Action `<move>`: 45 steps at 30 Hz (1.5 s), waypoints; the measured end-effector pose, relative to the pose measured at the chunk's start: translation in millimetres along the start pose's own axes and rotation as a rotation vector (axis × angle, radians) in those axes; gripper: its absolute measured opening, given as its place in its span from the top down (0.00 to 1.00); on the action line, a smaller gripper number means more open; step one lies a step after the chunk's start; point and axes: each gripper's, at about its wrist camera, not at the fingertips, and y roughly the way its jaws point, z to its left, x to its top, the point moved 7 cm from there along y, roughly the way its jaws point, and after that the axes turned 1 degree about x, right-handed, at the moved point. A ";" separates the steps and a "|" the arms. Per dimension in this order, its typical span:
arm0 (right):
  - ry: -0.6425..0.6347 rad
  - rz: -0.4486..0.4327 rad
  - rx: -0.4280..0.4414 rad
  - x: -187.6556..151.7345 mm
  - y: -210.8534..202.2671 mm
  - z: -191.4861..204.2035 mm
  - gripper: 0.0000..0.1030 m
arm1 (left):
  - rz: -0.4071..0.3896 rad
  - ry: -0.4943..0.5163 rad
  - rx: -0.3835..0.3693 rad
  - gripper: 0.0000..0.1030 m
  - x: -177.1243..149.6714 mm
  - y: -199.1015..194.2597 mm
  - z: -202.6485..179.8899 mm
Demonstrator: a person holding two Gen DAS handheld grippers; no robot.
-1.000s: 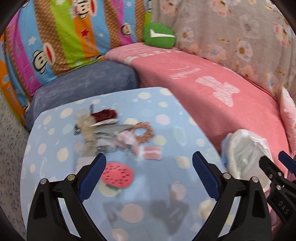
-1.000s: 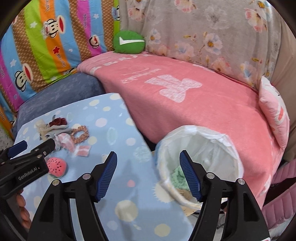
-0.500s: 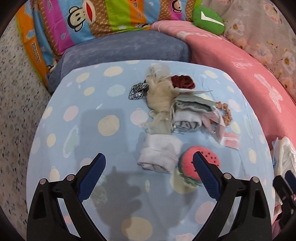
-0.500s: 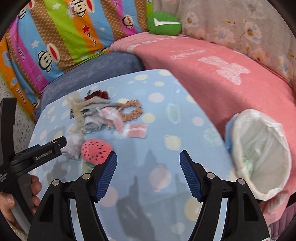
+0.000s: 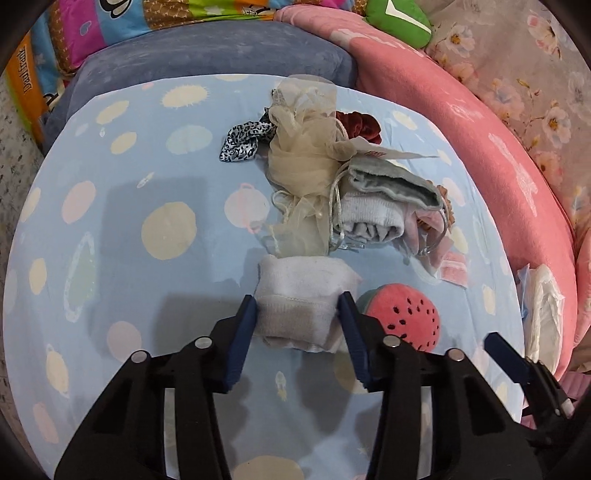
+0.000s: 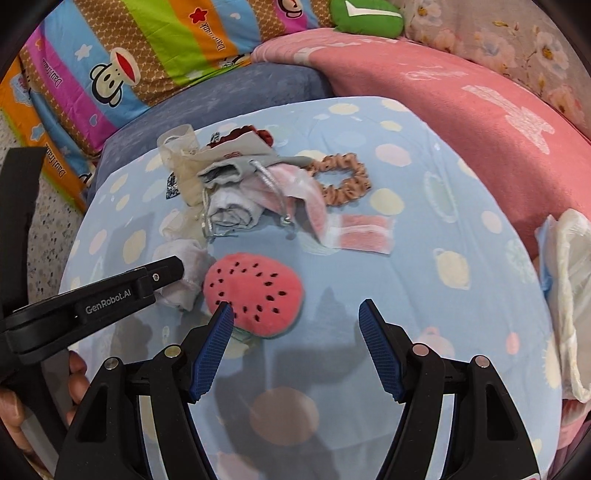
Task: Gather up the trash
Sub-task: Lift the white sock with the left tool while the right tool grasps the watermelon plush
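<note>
A folded white sock (image 5: 299, 299) lies on the blue dotted table (image 5: 147, 192). My left gripper (image 5: 297, 314) has closed its jaws onto both sides of the sock; it also shows in the right wrist view (image 6: 110, 295). A red watermelon plush (image 5: 402, 319) lies just right of the sock. My right gripper (image 6: 295, 314) is open, low over the table, with its left finger touching the plush (image 6: 255, 295). A pile of cloths, pouches and scrunchies (image 5: 332, 184) lies beyond. The white-lined trash bin (image 6: 569, 288) stands at the table's right edge.
A brown scrunchie (image 6: 343, 181) and a pink wrapper (image 6: 362, 232) lie right of the pile. A leopard-print scrunchie (image 5: 242, 142) lies to its left. A pink sofa (image 6: 461, 103), a blue cushion (image 5: 207, 55) and a green pillow (image 6: 365, 16) surround the table.
My left gripper moved forward and closed from wide open onto the white sock. My right gripper swung left from the bin and came down close to the watermelon plush.
</note>
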 end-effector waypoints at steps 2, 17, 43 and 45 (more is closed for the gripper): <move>0.000 0.012 0.010 1.0 8.3 6.3 0.35 | -0.003 0.017 -0.001 0.68 -0.1 -1.4 -1.6; -0.011 0.089 0.083 -4.2 43.9 32.7 0.57 | -0.024 0.016 -0.001 0.74 3.0 -10.4 7.7; 0.126 -0.221 -0.052 26.0 -128.0 -99.7 0.59 | -0.180 0.219 -0.074 0.74 -2.2 -98.3 -153.9; 0.154 -0.235 -0.074 24.5 -140.9 -121.3 0.59 | -0.185 0.256 -0.091 0.74 -5.1 -101.2 -177.1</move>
